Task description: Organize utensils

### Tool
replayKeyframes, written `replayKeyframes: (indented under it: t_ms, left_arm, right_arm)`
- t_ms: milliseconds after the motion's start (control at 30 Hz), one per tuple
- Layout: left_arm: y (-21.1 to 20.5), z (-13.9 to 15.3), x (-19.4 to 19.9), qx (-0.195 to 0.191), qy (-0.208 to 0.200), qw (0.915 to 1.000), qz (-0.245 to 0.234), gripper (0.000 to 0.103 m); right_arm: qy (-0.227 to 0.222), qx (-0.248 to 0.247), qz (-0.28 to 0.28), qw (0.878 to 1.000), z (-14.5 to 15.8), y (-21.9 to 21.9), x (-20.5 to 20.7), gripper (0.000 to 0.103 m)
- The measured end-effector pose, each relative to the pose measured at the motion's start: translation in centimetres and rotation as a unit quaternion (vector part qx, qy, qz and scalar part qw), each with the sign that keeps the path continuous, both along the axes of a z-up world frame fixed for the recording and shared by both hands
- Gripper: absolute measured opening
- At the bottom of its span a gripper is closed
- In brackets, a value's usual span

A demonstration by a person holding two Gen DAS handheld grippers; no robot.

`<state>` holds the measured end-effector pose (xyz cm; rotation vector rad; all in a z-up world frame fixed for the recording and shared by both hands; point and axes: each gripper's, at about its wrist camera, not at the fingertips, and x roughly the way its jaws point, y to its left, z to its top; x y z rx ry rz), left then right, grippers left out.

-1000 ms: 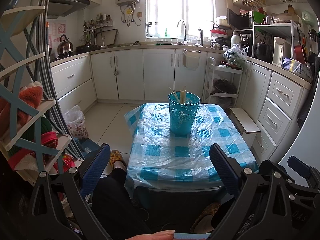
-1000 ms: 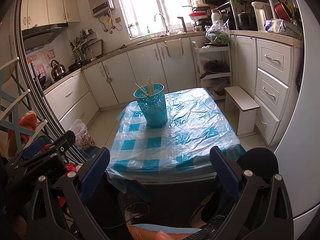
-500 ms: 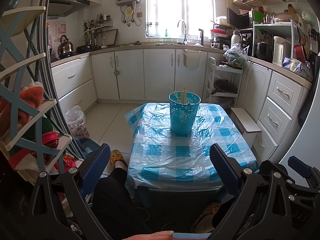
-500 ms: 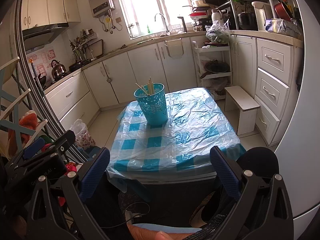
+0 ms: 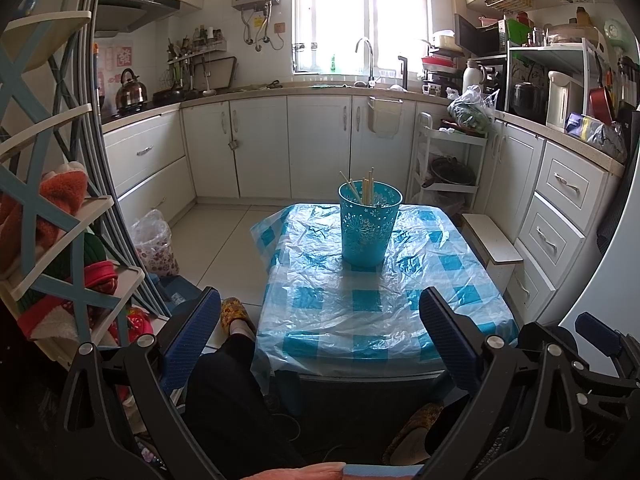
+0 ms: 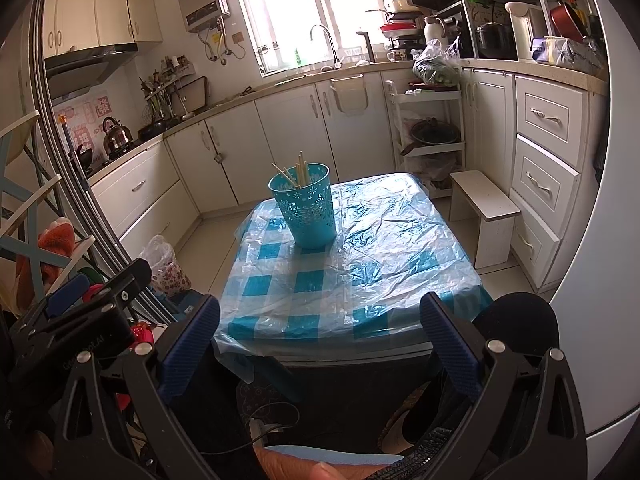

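A teal perforated holder (image 5: 369,224) stands upright on the far half of a small table with a blue checked cloth under clear plastic (image 5: 372,312). Several pale chopsticks (image 5: 367,190) stick out of it. The holder also shows in the right wrist view (image 6: 306,210), with the chopsticks (image 6: 298,172). My left gripper (image 5: 318,344) is open and empty, held back before the table's near edge. My right gripper (image 6: 318,348) is open and empty, likewise short of the near edge (image 6: 320,344).
A white step stool (image 6: 484,208) stands right of the table, with white drawers (image 6: 544,168) behind it. A blue and white shelf rack (image 5: 44,216) is at the left. A floral bag (image 5: 154,242) sits on the floor. The person's legs and slippers (image 5: 234,314) are under the table's near side.
Both grippers have drawn back very slightly from the table. Nothing on the table has moved.
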<state>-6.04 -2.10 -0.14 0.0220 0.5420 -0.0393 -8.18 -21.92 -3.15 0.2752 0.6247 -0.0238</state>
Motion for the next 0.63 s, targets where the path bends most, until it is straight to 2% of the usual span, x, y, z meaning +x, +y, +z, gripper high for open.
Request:
replayKeyframes:
  t_ms: [300, 400, 633]
  left_arm:
    - [-0.2, -0.8, 0.7, -0.001, -0.005, 1.0, -0.003, 0.095]
    - [-0.9, -1.5, 2.0, 0.014, 0.012, 0.9998, 0.0, 0.095]
    - [-1.3, -2.8, 5.6, -0.002, 0.06, 0.9981, -0.012, 0.095]
  right_arm:
    - [-0.001, -0.006, -0.01, 1.0, -1.0, -0.5, -0.2, 0.096]
    - [-0.002, -0.013, -0.019, 1.0, -1.1, -1.0, 0.3, 0.096]
    - [0.026, -0.004, -0.014, 1.0, -2.0, -2.1, 2.7, 0.096]
